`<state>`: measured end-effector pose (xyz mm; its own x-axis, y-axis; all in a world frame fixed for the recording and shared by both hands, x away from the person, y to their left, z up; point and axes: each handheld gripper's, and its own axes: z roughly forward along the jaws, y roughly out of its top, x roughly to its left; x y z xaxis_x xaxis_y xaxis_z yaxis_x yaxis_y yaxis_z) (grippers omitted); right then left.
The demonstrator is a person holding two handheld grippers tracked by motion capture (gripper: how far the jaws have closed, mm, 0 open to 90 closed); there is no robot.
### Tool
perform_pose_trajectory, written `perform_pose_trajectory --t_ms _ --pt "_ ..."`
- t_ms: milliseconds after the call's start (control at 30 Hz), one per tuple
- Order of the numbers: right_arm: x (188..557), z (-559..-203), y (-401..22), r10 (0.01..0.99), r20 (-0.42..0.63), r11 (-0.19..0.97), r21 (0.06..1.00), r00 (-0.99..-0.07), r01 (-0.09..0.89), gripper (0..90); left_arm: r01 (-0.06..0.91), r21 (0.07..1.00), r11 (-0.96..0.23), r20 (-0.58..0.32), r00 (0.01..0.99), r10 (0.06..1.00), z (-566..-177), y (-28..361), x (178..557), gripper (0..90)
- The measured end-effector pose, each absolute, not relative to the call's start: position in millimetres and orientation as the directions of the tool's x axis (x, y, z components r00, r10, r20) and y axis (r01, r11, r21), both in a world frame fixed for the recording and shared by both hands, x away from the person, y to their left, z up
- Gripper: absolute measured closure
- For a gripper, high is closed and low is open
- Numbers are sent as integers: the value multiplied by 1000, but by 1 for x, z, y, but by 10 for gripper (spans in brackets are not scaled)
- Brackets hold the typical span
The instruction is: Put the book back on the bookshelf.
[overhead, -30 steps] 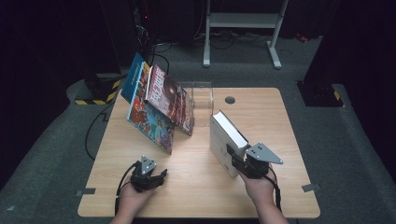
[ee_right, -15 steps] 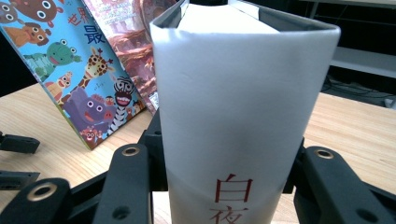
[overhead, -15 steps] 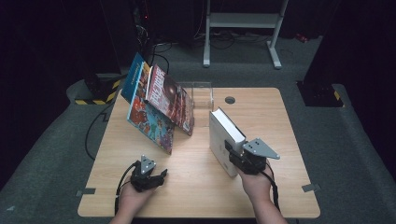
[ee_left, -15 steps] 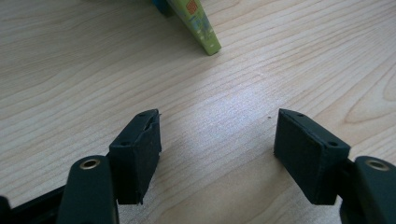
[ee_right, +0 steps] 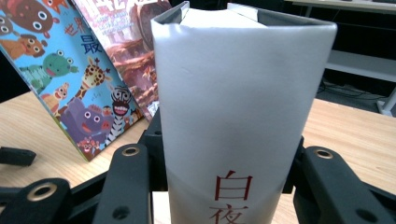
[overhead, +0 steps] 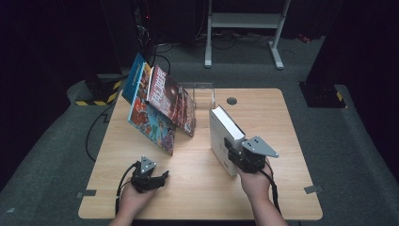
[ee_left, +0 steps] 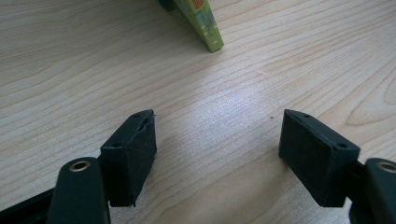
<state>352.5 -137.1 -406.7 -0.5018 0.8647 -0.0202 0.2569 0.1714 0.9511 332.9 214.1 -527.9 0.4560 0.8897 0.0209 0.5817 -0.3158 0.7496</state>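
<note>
While clamped in right tool (ee_right: 219, 186) | white book (ee_right: 233, 116) upright (red characters) | left tool (ee_left: 219, 154) apart

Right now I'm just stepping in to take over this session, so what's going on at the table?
A person is handling books with two hand-held grippers. The right gripper is clamped on a thick white book, held upright on the wooden table. The left gripper holds nothing; its jaws have just been opening over bare tabletop. Colourful picture books lean together against a clear stand behind.
</note>
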Motion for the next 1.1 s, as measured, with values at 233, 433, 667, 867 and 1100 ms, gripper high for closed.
perform_pose_trajectory --t_ms 233,433,667,867,1100 --pt "359 -397 -132 873 0 139 959 -487 248 544 596 744 -303 13 440 898 -528 214 334 234" --pt "370 -389 -123 877 11 119 963 -480 240 544 603 738 -303 11 439 899 -528 215 334 193" --pt "388 -384 -108 880 23 102 967 -474 236 544 610 733 -299 10 431 902 -529 214 335 148" --pt "404 -386 -94 887 17 104 966 -462 235 544 608 733 -305 14 434 901 -529 215 335 148" --pt "425 -390 -83 892 10 108 966 -451 234 544 607 734 -305 14 435 900 -529 215 334 148"
